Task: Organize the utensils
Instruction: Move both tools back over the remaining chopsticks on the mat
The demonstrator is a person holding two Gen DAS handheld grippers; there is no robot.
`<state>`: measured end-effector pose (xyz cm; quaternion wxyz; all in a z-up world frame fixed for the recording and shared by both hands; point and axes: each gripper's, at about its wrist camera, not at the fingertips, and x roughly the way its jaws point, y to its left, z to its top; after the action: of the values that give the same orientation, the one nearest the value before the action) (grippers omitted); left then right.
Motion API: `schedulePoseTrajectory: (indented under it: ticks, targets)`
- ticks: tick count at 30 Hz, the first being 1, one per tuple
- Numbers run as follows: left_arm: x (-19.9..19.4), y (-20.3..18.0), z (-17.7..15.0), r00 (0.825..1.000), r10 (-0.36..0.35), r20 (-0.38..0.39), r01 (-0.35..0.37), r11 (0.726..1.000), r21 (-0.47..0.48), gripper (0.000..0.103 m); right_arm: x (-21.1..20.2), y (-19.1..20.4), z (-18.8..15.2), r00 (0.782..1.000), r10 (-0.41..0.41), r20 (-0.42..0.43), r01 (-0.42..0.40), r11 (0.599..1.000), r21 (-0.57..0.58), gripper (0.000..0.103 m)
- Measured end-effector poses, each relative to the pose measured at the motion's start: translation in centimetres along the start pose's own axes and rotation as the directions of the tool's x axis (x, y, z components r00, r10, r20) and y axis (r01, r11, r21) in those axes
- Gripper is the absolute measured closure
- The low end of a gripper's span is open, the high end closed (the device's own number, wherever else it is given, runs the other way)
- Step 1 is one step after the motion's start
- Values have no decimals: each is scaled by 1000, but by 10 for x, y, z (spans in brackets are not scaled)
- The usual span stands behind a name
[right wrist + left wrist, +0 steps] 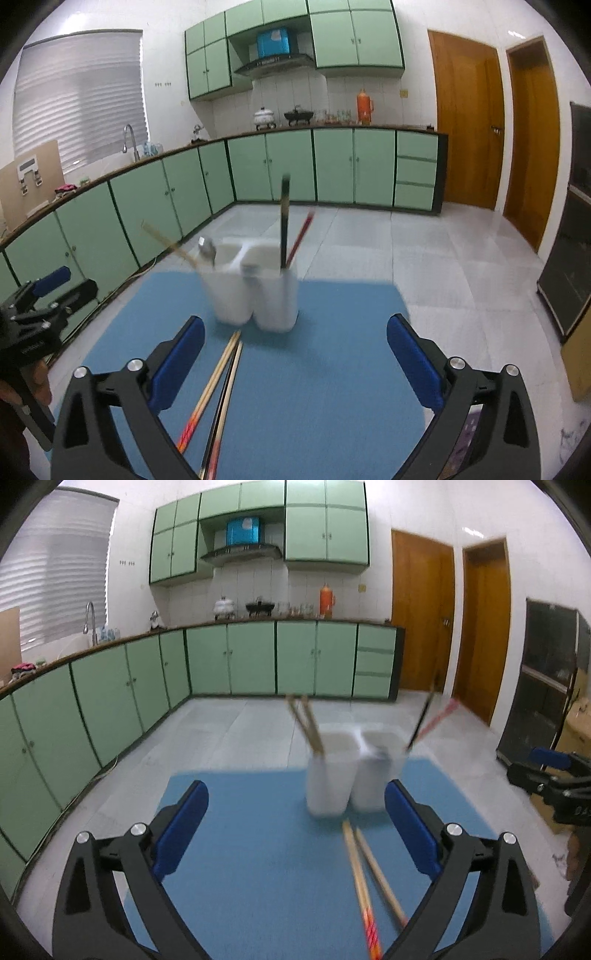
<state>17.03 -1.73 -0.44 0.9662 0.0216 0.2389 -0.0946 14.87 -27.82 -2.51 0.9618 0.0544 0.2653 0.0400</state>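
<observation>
We see both the left gripper [295, 827] and the right gripper [295, 360] with jaws spread wide and nothing between the pads. The white two-compartment holder [256, 288] stands upright on the blue worktop [332, 369], with chopsticks leaning in both compartments and a spoon [207, 249] in the left one. Loose chopsticks [218, 387] lie flat just in front of it.
</observation>
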Motion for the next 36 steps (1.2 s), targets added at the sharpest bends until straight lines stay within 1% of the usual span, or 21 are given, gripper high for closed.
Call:
schedulePoseTrajectory:
  ticks: [2, 4, 7, 10, 12, 14, 19, 20, 22, 23, 25, 28, 32, 34, 36]
  targets:
    - [0, -1, -17, 999, 1, -36, -1, 1000, 2, 10, -1, 4, -20, 999, 25, -31, -24, 1000, 20, 6]
    - [-1, -3, -32, 998, 14, -62, -14, 1000, 12, 10, 0, 8, -37, 998, 32, -53, -31, 999, 25, 6]
    - [-3, -4, -53, 995, 16, -100, -13, 1000, 25, 10, -1, 15, -59, 997, 32, -77, -30, 999, 26, 6]
    - [-5, -5, -75, 991, 14, -137, -10, 1000, 28, 10, -1, 21, -82, 992, 53, -113, -49, 998, 34, 7]
    - [-7, -3, -90, 987, 14, -161, -10, 1000, 24, 10, -1, 26, -94, 990, 56, -131, -52, 998, 29, 9]
    - [-8, -2, -98, 983, 13, -182, -10, 1000, 15, 10, -1, 31, -107, 988, 45, -148, -44, 999, 12, 12]
    - [-12, 2, -119, 973, 7, -233, -9, 1000, -7, 10, 0, 45, -134, 977, 54, -207, -58, 998, -15, 32]
    - [-12, 2, -122, 971, 6, -240, -8, 1000, -9, 10, 0, 47, -137, 975, 60, -215, -65, 998, -12, 35]
    - [-13, 3, -128, 967, 6, -254, -9, 1000, -11, 10, 0, 50, -146, 969, 77, -236, -79, 997, 1, 46]
    - [-13, 3, -130, 966, 5, -257, -8, 1000, -11, 10, 0, 52, -150, 966, 85, -245, -86, 996, 6, 48]
    - [-14, 3, -133, 964, 4, -267, -7, 1000, -9, 10, 1, 55, -154, 961, 99, -258, -100, 995, 8, 58]
    - [-13, 3, -136, 960, 4, -279, -5, 1000, -4, 10, 3, 63, -163, 953, 114, -280, -119, 993, -3, 65]
    - [-11, 3, -140, 955, 0, -297, 0, 1000, 0, 9, 5, 69, -169, 948, 124, -294, -131, 991, -4, 69]
    - [-10, 2, -143, 953, 2, -304, 0, 1000, 6, 10, 6, 72, -170, 949, 115, -294, -126, 992, -18, 71]
    - [-10, 2, -145, 951, 2, -310, 0, 1000, 8, 9, 7, 73, -171, 948, 115, -298, -128, 992, -24, 74]
